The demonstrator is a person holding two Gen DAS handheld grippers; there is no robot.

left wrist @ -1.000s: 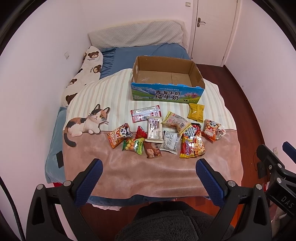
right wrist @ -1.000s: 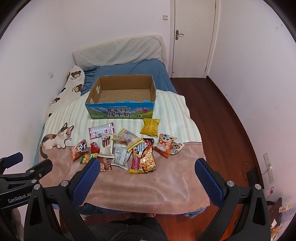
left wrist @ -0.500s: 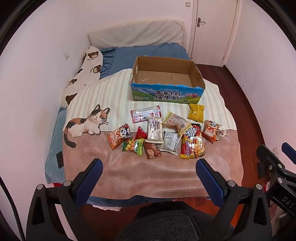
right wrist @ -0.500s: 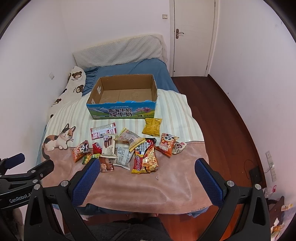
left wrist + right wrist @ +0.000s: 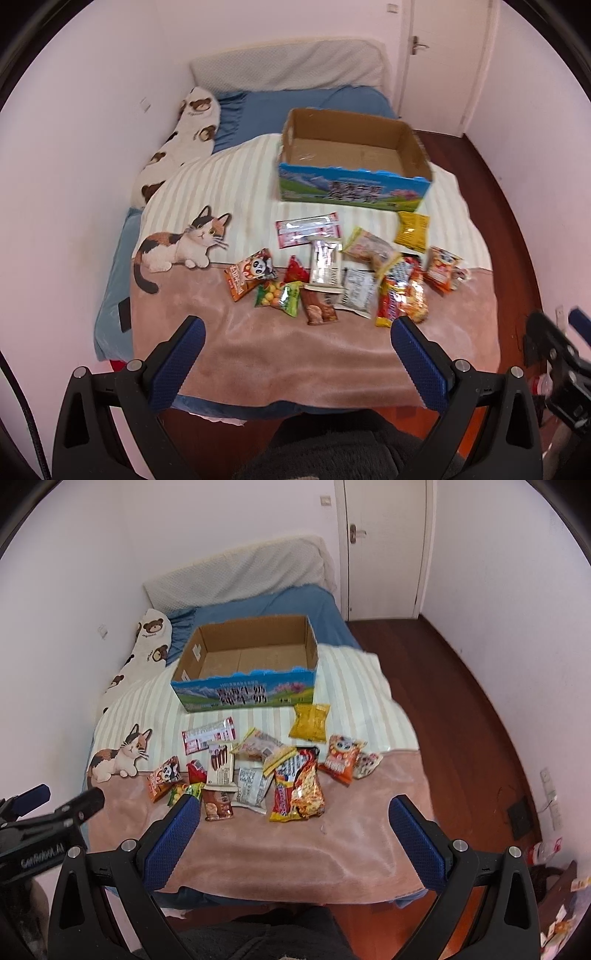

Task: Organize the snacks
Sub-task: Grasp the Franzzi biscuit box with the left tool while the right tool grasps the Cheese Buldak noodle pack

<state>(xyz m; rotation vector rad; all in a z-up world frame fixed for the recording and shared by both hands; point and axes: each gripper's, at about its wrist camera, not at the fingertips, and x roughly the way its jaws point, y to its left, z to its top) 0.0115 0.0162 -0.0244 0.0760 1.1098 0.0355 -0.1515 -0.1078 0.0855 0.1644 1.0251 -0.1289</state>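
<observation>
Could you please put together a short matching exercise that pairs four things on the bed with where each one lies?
Things:
1. cardboard box
2. yellow snack packet
3. instant noodle packet
4. brown biscuit packet

Places:
A. in the snack pile on the pink blanket, right of the white packets
B. just below the box's right front corner, on the striped cover
C. at the near left edge of the snack pile, closest to the right hand-held gripper's left finger
D. behind all the snacks, nothing inside it

Pairs: 1-D, 2-B, 3-A, 4-C
</observation>
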